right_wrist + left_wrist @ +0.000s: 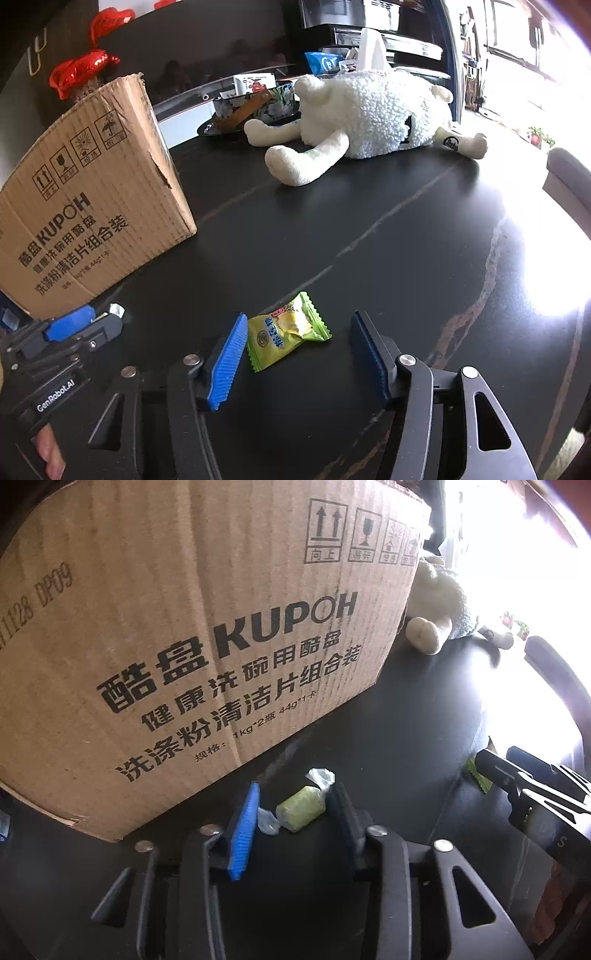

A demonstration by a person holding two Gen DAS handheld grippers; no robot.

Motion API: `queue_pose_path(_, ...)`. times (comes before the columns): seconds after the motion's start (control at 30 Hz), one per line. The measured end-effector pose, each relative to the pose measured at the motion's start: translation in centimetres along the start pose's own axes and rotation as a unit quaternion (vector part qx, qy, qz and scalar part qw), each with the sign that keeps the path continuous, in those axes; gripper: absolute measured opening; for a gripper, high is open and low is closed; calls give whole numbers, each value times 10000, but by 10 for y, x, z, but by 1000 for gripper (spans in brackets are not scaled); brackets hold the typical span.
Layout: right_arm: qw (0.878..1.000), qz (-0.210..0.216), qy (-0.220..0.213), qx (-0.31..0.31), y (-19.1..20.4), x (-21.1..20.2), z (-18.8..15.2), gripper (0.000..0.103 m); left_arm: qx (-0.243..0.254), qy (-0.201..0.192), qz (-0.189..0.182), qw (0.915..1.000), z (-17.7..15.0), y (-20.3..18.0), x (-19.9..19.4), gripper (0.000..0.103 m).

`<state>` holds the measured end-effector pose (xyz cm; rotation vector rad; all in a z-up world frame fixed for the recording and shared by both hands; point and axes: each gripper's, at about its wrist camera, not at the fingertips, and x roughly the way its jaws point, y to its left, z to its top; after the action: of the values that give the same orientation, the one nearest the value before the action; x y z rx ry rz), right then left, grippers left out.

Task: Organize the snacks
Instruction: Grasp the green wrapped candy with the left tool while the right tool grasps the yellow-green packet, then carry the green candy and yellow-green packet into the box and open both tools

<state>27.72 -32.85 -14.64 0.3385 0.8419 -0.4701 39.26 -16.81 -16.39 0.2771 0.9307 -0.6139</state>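
Note:
A small yellow-green candy (301, 808) in a clear twisted wrapper lies on the black table (388, 738) between the blue pads of my left gripper (295, 790). Its body rests against the right pad. Only the wrapper tail reaches the left pad, so the jaws stand narrow but open. A green and yellow snack packet (286, 328) lies flat between the pads of my right gripper (299, 315). That packet is close to the left pad, with a wide gap to the right pad. The cardboard box (184, 627) stands just behind the left gripper.
A white plush sheep (369, 110) lies across the far side of the table. Behind it sit a dark tray (210, 129) of packets and a tissue box. A grey chair back (569, 177) stands at the right edge. Bright window glare washes out the right.

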Motion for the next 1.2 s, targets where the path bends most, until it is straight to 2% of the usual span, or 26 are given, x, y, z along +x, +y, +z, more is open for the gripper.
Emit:
queue_pose_path(0.07, 10000, 41, -6, -46, 2, 0, -1, 47, -32, -4, -32, 10000, -1, 3, -2, 34)
queue_pose_path(0.17, 9999, 88, -46, -88, 3, -1, -2, 36, -54, 5, -84, 10000, -2, 3, -3, 22)
queue_pose_path(0.2, 9999, 93, -53, -71, 2, -1, -2, 33, -44, 11, -84, 10000, -3, 3, -4, 22)
queue_pose_path(0.47, 9995, 298, -40, -104, 3, -2, -3, 25, -95, 69, -127, 9999, -4, -1, -6, 21)
queue_pose_path(0.83, 9969, 714, -217, -237, 15, -25, -2, 24, -423, 71, -248, 9988, -10, -4, -30, 20)
queue_pose_path(1.2, 9914, 1071, -553, -516, 31, -65, 2, 24, -633, -315, -87, 9975, -10, -11, -93, 20)
